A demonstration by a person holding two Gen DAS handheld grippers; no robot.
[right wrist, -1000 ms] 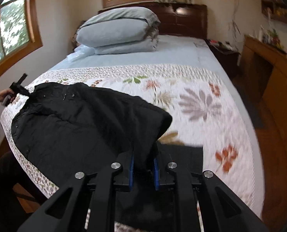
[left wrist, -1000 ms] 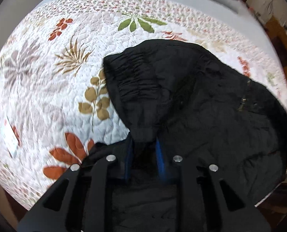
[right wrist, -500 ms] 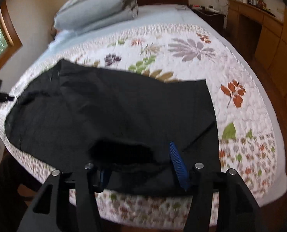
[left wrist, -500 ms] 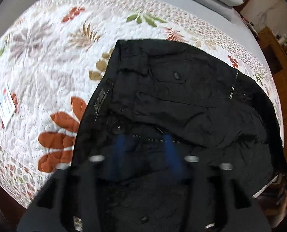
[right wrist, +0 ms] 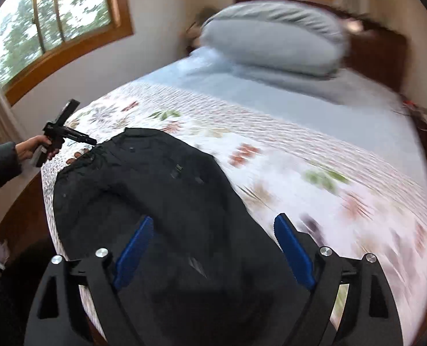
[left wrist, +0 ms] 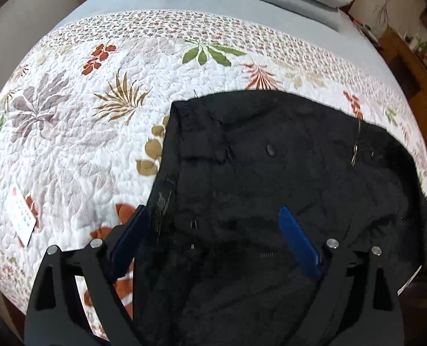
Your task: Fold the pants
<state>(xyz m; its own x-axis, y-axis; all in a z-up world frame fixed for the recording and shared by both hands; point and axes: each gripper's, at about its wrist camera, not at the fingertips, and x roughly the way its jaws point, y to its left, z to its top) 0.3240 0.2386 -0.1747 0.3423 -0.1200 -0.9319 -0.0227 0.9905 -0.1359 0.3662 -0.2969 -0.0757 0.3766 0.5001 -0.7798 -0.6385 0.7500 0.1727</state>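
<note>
**Both grippers spread wide above the laid-out pants**

Left gripper (left wrist: pixel 213 225) hovering with blue fingers (left wrist: pixel 298 242) splayed apart, holding nothing, just over the waist end of the black pants (left wrist: pixel 271 173). Lying spread on the floral quilt (left wrist: pixel 69 144), near the bed's foot edge, waistband toward the left, with a white card (left wrist: pixel 22 219) resting well apart on the quilt. Farther right, right gripper (right wrist: pixel 213 245) likewise gaping and empty over the leg end of the pants (right wrist: pixel 156 187); view smeared by motion. Judging the step: between folds, cloth released flat. Probably calling next for choosing fresh grasp points, lowering both sets of fingers onto an edge, pinching through all layers, then carrying that edge across.
</note>
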